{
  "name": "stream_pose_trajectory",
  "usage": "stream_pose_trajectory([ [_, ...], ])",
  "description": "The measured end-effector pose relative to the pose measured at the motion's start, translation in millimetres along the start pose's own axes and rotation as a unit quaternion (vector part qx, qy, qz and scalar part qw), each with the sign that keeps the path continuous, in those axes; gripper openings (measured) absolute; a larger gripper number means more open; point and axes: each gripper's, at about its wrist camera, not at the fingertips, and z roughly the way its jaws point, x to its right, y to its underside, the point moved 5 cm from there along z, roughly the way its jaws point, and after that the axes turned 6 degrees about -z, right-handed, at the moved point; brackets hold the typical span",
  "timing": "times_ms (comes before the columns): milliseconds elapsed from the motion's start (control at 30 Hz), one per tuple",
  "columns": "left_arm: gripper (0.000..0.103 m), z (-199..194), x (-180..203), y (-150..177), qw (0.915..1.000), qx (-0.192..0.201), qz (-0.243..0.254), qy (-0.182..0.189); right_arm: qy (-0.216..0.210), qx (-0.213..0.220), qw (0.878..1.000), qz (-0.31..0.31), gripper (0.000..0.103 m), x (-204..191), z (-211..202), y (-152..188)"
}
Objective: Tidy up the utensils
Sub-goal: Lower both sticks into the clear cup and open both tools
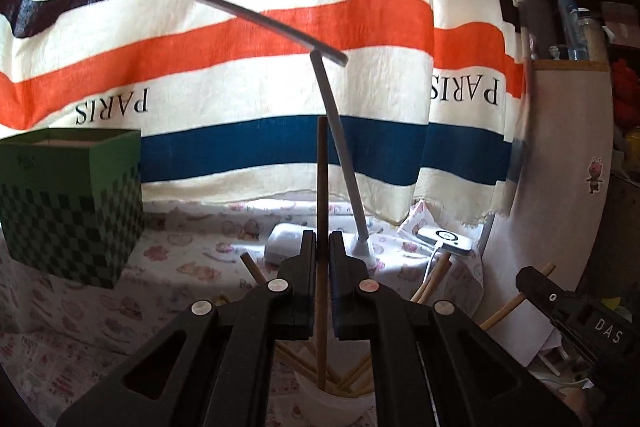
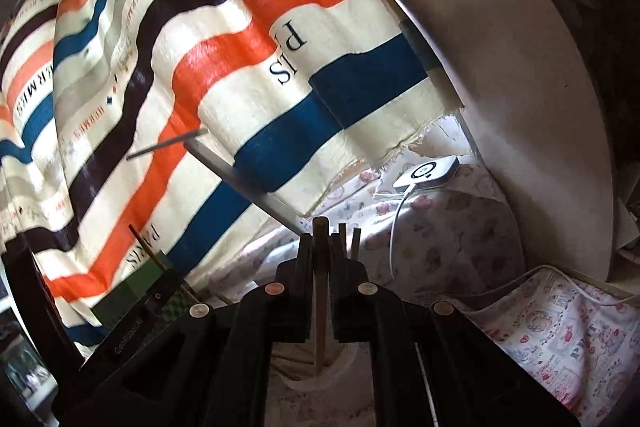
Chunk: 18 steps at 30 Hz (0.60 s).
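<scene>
My left gripper [image 1: 322, 241] is shut on a dark brown chopstick [image 1: 321, 187] that stands upright, its lower end inside a white cup [image 1: 336, 403] holding several lighter wooden chopsticks [image 1: 356, 375]. My right gripper [image 2: 321, 239] is shut on a light wooden chopstick [image 2: 320, 307] whose lower end is in the white cup [image 2: 304, 379]. Other chopstick tips [image 2: 355, 241] rise just right of its fingers. The right gripper also shows at the right edge of the left wrist view [image 1: 560, 303], close beside the cup.
A green checkered box [image 1: 72, 203] stands at the left on the patterned tablecloth [image 1: 100, 307]. A grey desk lamp [image 1: 340, 147] and a white charger [image 1: 446, 239] sit behind the cup. A striped curtain [image 1: 240, 39] hangs at the back; a white panel [image 1: 560, 167] stands right.
</scene>
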Motion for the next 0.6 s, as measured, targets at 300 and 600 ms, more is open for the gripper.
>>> stream_pose_trajectory([
  [300, 0.005, 15, -9, 20, 0.9988, -0.049, 0.0, 0.0, -0.012, -0.057, 0.998, -0.012, 0.008, -1, 31, 20],
  [600, 0.006, 15, -7, 30, 0.9983, -0.052, 0.026, -0.008, -0.045, -0.087, 0.995, -0.001, 0.008, 2, 46, 27],
])
